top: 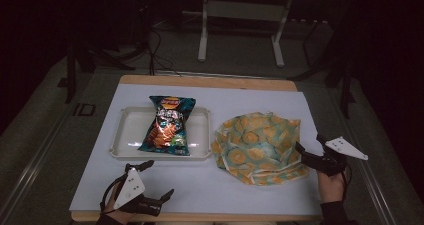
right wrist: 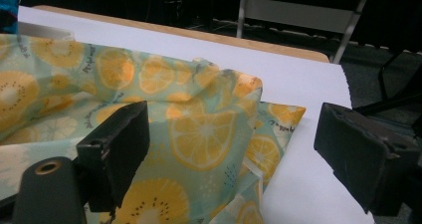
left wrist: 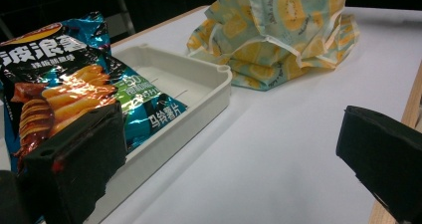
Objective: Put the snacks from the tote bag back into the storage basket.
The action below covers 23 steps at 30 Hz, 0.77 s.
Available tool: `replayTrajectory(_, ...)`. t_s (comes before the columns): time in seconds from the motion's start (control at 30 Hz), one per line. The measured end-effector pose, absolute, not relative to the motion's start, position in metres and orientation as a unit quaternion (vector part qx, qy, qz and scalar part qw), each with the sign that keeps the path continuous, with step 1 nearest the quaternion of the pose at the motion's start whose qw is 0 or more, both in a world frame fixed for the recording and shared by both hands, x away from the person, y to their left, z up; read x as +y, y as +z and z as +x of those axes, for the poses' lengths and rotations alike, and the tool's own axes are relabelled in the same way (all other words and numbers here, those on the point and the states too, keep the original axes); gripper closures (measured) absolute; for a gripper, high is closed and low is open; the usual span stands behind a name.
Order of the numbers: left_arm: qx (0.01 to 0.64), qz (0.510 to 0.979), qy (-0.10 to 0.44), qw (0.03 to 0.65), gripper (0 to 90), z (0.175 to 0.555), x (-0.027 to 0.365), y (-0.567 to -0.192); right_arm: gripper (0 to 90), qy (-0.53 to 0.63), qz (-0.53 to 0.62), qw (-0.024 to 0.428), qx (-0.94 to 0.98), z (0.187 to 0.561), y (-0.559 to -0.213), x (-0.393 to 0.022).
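A blue bag of crisps (top: 167,125) (left wrist: 64,92) lies in a shallow white tray (top: 125,130) (left wrist: 209,87) on the left of the white tabletop. To its right sits a crumpled cloth bag printed with orange slices (top: 258,146) (left wrist: 283,32) (right wrist: 149,119). My left gripper (top: 158,179) (left wrist: 231,157) is open near the front edge, just in front of the tray, with nothing between its jaws. My right gripper (top: 310,144) (right wrist: 234,149) is open at the cloth bag's right edge, one jaw over the fabric and the other over bare table.
The white sheet (top: 200,185) covers a wooden table whose edge (top: 210,81) shows at the back. A metal stand (top: 240,15) is on the floor behind. Bare tabletop lies in front of the tray and the cloth bag.
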State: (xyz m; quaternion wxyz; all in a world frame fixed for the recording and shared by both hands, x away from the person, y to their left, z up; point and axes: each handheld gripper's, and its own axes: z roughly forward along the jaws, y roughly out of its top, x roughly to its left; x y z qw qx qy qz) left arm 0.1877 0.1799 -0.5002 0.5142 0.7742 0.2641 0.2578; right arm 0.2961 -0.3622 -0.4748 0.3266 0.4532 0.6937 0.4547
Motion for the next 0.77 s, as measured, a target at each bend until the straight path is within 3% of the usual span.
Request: replayTrajectory(0.77, 0.263, 0.776, 0.256, 0.513, 0.0, 0.1881, 0.1802, -0.5005, 14.1, 0.450, 0.460, 0.328, 0.691, 0.2977, -0.4794, -0.3667)
